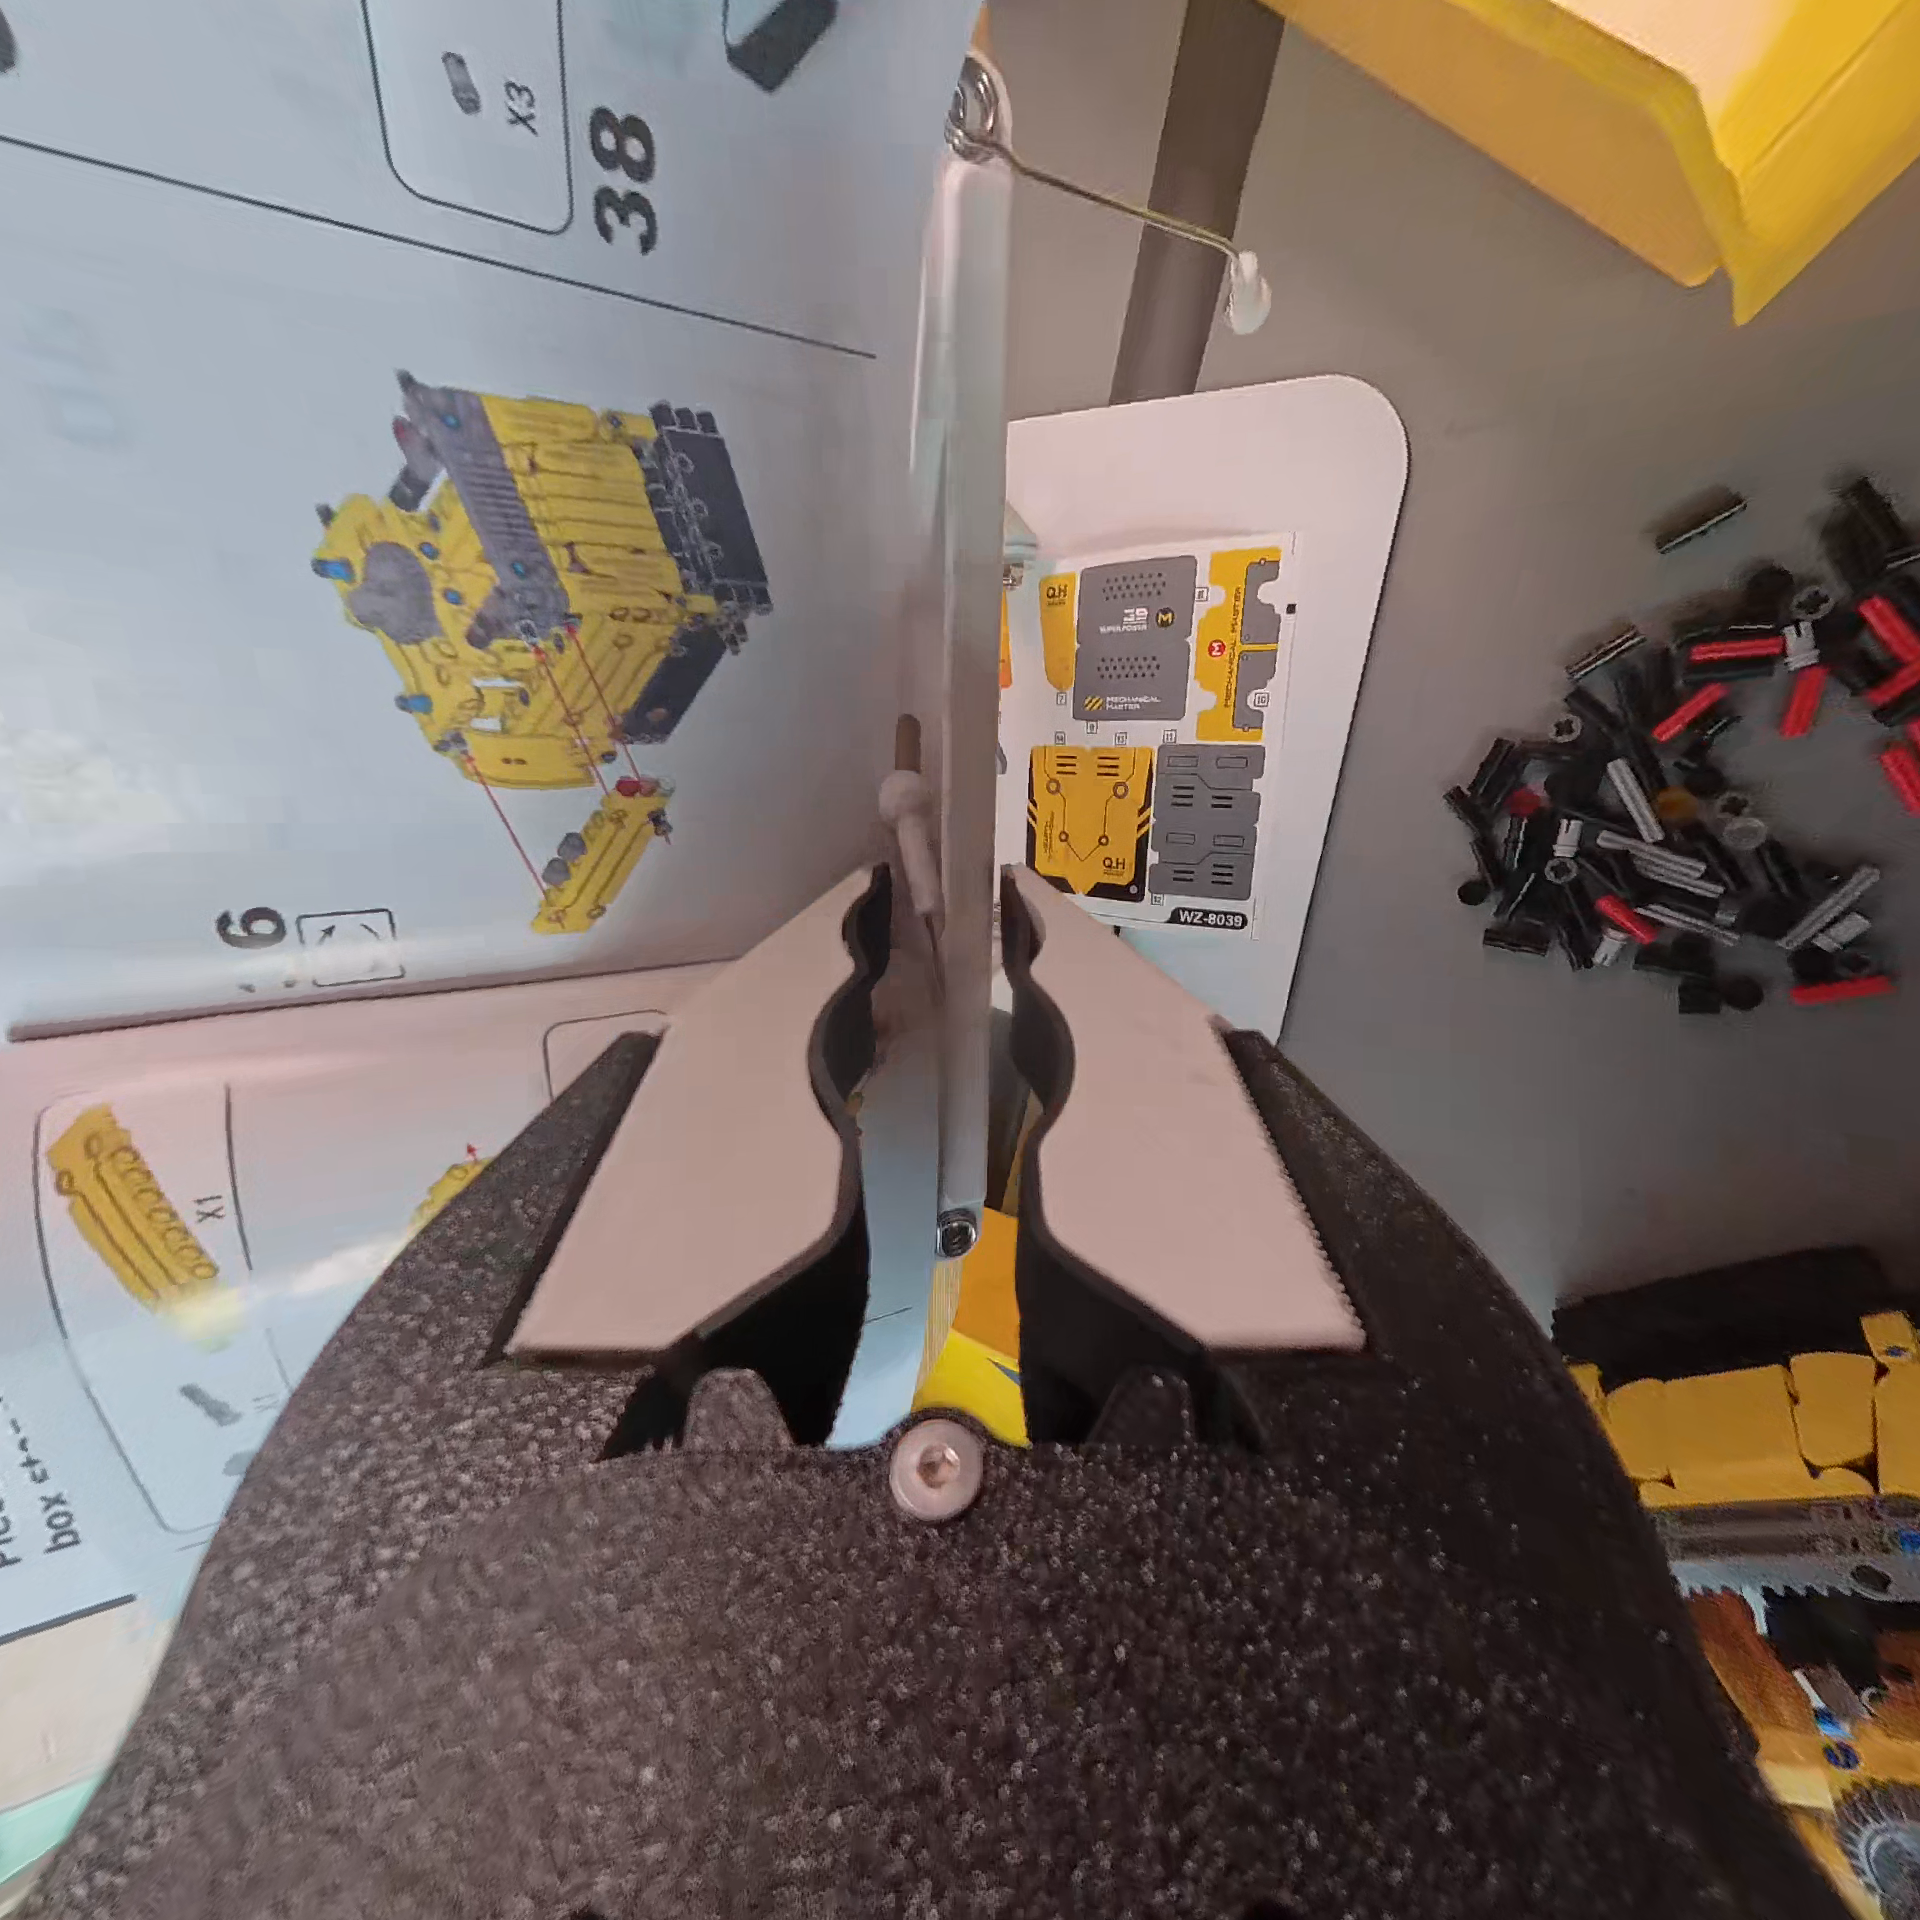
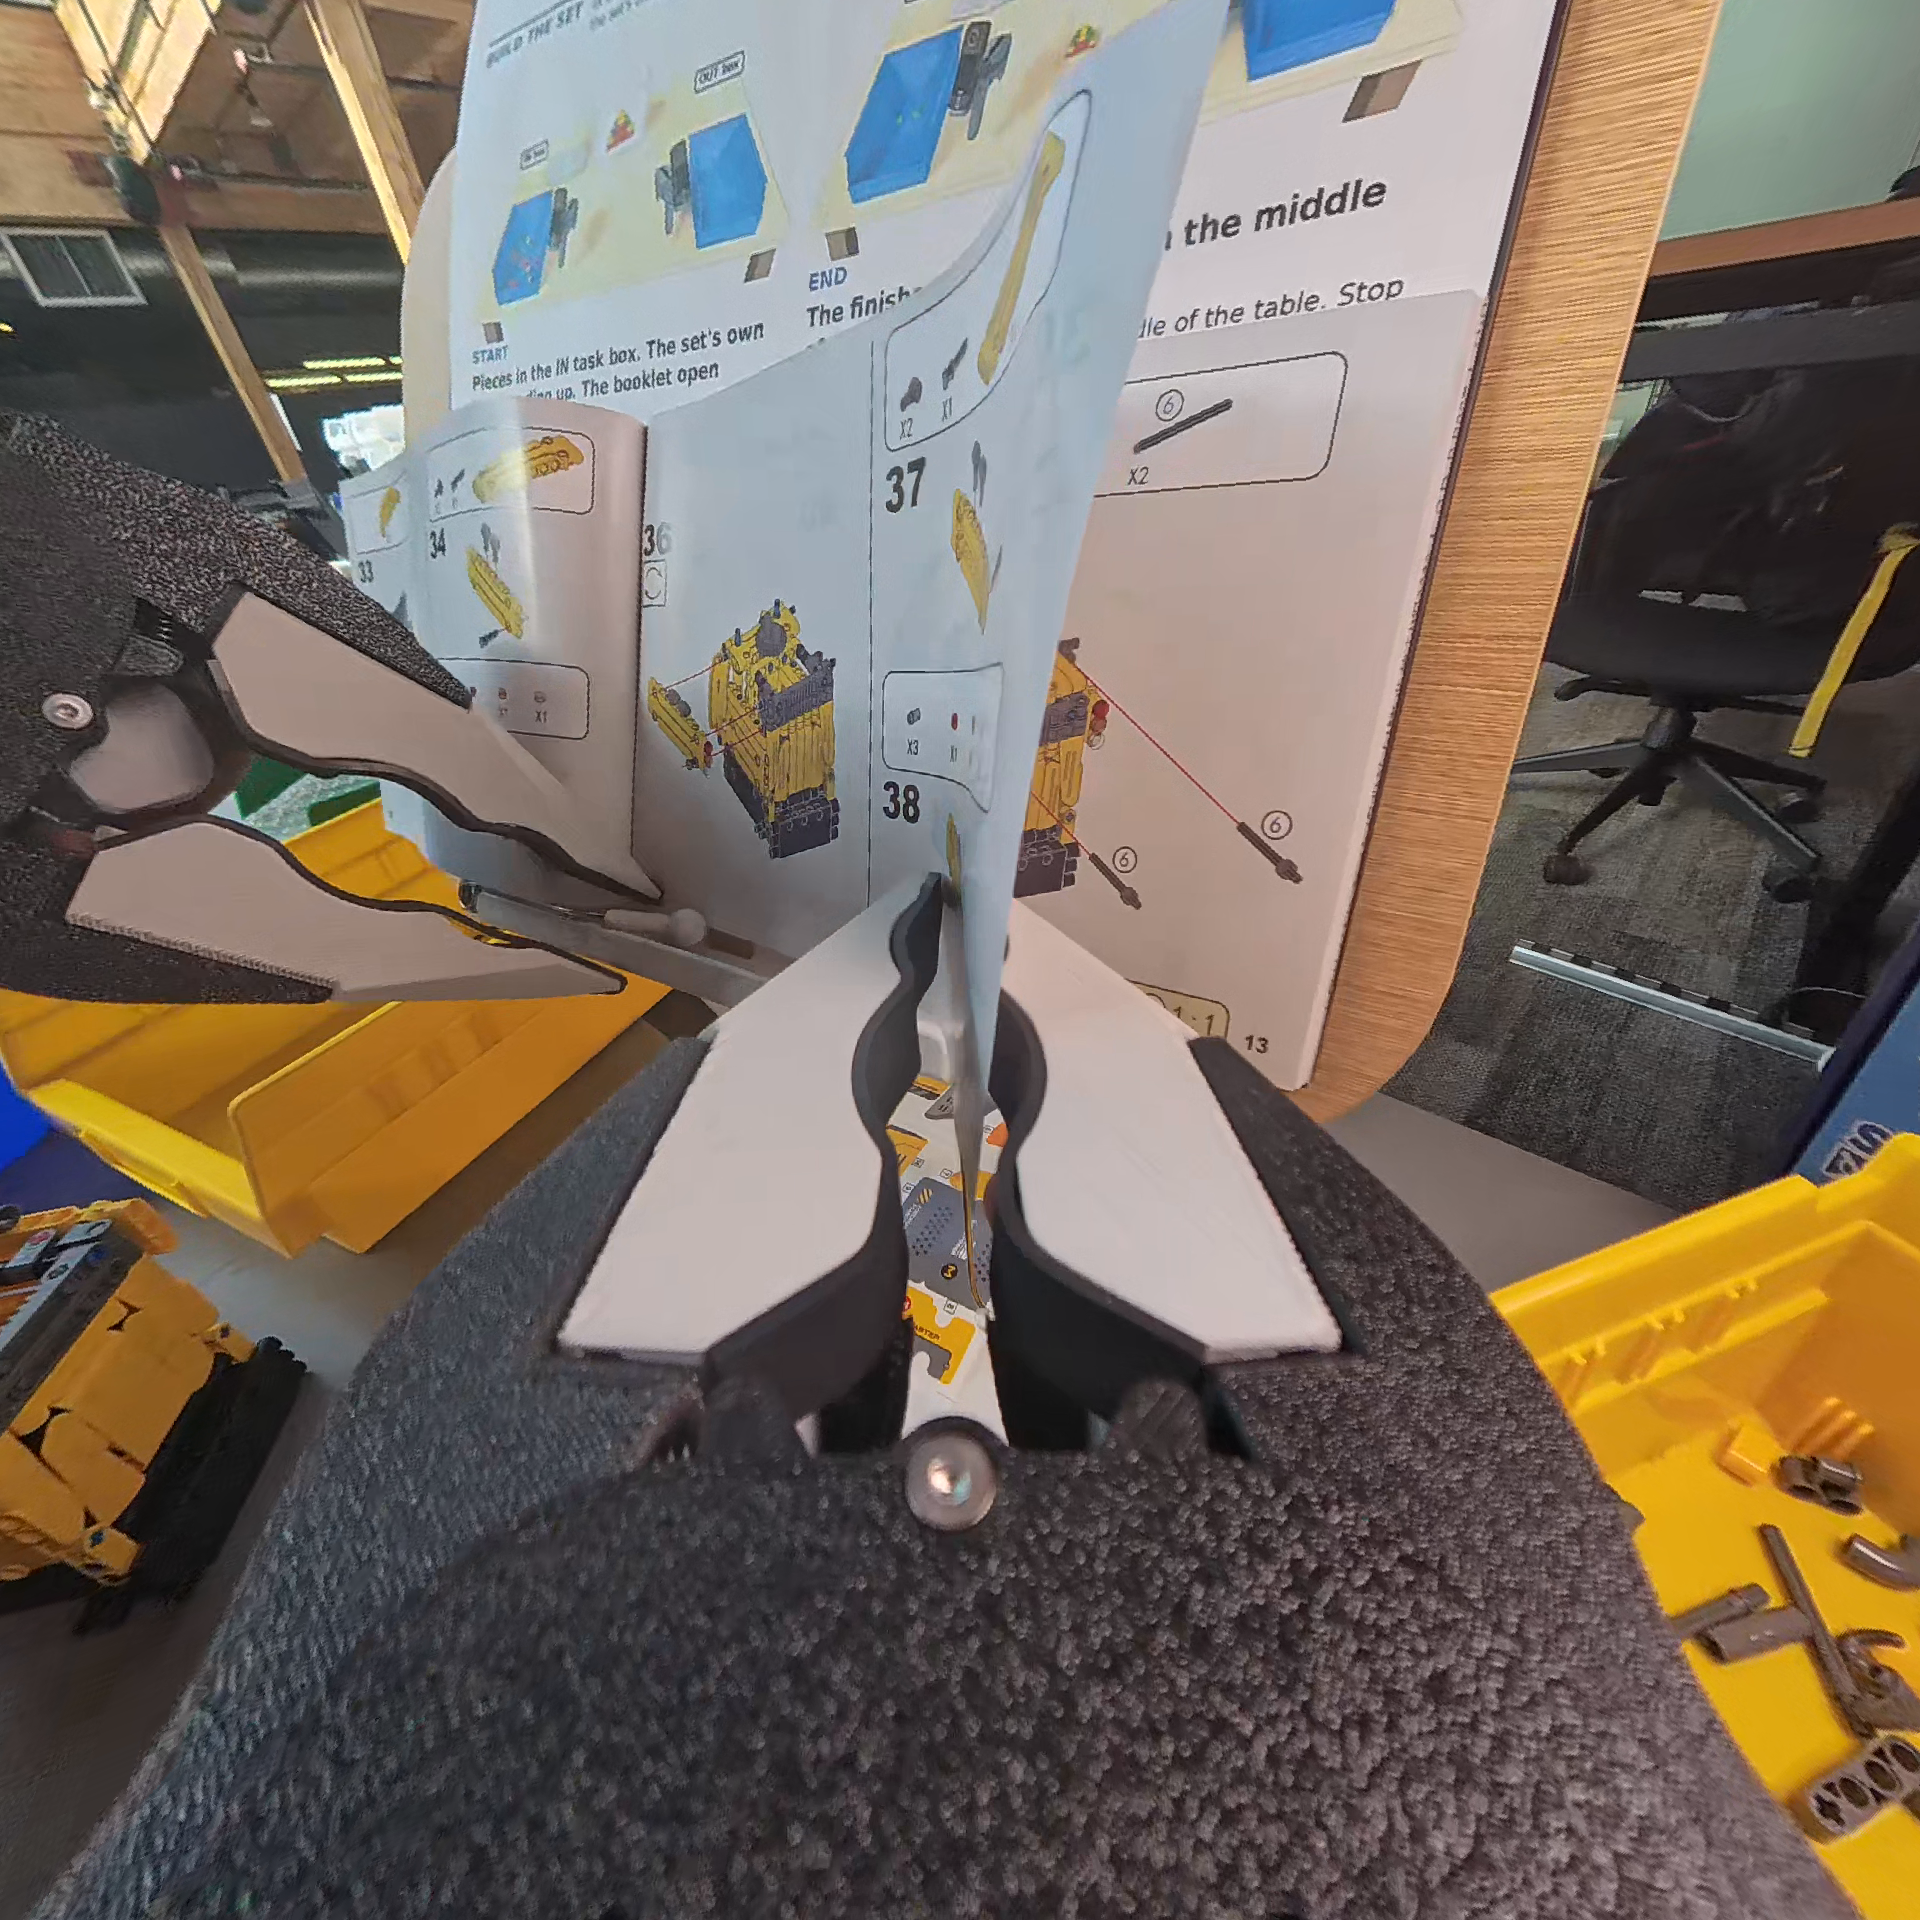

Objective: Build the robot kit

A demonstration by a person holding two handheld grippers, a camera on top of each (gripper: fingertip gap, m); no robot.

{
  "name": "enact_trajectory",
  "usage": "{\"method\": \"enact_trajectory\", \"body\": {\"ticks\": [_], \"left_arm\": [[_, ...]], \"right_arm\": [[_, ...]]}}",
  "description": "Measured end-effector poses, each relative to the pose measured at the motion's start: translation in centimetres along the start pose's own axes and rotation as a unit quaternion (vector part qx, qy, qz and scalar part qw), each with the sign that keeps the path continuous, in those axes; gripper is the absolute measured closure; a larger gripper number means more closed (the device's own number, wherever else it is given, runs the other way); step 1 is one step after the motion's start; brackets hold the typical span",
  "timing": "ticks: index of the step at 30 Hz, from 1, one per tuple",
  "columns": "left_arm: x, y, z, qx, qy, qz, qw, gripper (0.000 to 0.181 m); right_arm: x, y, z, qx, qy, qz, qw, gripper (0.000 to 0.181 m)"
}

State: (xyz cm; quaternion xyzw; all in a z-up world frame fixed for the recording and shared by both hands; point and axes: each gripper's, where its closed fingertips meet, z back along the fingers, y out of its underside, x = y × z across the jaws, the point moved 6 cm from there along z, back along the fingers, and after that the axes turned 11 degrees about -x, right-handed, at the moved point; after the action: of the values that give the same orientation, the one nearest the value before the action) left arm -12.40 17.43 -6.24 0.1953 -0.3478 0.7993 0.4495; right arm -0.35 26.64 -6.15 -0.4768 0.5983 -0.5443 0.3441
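An open instruction booklet (image 2: 748, 623) leans on a wood-edged stand (image 2: 1507, 623). My right gripper (image 2: 966, 909) is shut on the bottom edge of one booklet page (image 2: 1029, 468), which curls up from between its fingers. My left gripper (image 1: 943, 894) is closed around the stand's silver metal ledge (image 1: 961, 520) at the foot of the booklet (image 1: 468, 520). It also shows at the left of the right wrist view (image 2: 636, 935). A white-tipped page-holder pin (image 1: 906, 810) lies against the ledge by its fingertips.
A sticker sheet (image 1: 1164, 727) lies on a white card on the grey table. A pile of black, red and grey pins (image 1: 1683, 790) lies to its right. Yellow bins stand at the left (image 2: 312, 1122) and right (image 2: 1714, 1403). A part-built yellow model (image 2: 73, 1382) sits at the lower left. An office chair (image 2: 1683, 675) stands behind. The gap from one gripper's tips to the other's is roughly 12 centimetres. The right gripper is farther from the part-built yellow model (image 2: 73, 1382), some 30 centimetres, than the left, some 20 centimetres. It turns up in the left wrist view (image 1: 1779, 1471) as well.
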Motion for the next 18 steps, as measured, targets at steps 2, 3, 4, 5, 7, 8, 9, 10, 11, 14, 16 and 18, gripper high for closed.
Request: {"method": "enact_trajectory", "body": {"ticks": [2,3,4,5,7,8,9,10,11,14,16,18], "left_arm": [[0.1,0.2,0.1,0.010,0.024,-0.002,1.000,0.166],[0.2,0.4,0.1,0.018,0.039,-0.005,0.999,0.165],[0.3,0.4,0.1,0.021,0.053,-0.007,0.998,0.166],[0.5,0.5,0.2,0.025,0.073,0.001,0.997,0.167],[0.9,0.9,0.3,0.049,0.132,0.044,0.989,0.172],[1.2,1.0,0.3,0.052,0.157,0.069,0.984,0.173],[1.4,1.0,0.2,0.050,0.177,0.091,0.979,0.174],[1.7,1.1,0.1,0.049,0.192,0.106,0.974,0.175],[1.8,1.2,0.0,0.046,0.204,0.119,0.971,0.175],[2.2,1.5,0.0,0.020,0.234,0.174,0.956,0.176],[2.5,2.0,-0.1,-0.019,0.258,0.233,0.937,0.178],[2.6,2.6,-0.1,-0.064,0.271,0.276,0.920,0.179]], "right_arm": [[-0.2,0.0,0.1,0.004,-0.002,0.001,1.000,0.180],[-0.3,0.1,0.2,0.005,-0.004,0.001,1.000,0.180],[-0.4,0.1,0.3,0.006,-0.006,0.000,1.000,0.180],[-0.5,0.1,0.3,0.008,-0.009,-0.002,1.000,0.181],[-0.6,0.2,0.4,0.010,-0.010,-0.003,1.000,0.181],[-0.7,0.2,0.5,0.010,-0.012,-0.001,1.000,0.181],[-0.7,0.2,0.5,0.010,-0.013,0.001,1.000,0.181],[-0.7,0.2,0.6,0.010,-0.015,0.003,1.000,0.181],[-0.7,0.1,0.6,0.009,-0.016,0.005,1.000,0.181],[-0.8,0.3,0.7,0.012,-0.020,0.006,1.000,0.181],[-0.7,0.3,0.7,0.013,-0.027,0.003,1.000,0.181],[-0.7,0.3,0.7,0.015,-0.029,0.001,0.999,0.181]]}}
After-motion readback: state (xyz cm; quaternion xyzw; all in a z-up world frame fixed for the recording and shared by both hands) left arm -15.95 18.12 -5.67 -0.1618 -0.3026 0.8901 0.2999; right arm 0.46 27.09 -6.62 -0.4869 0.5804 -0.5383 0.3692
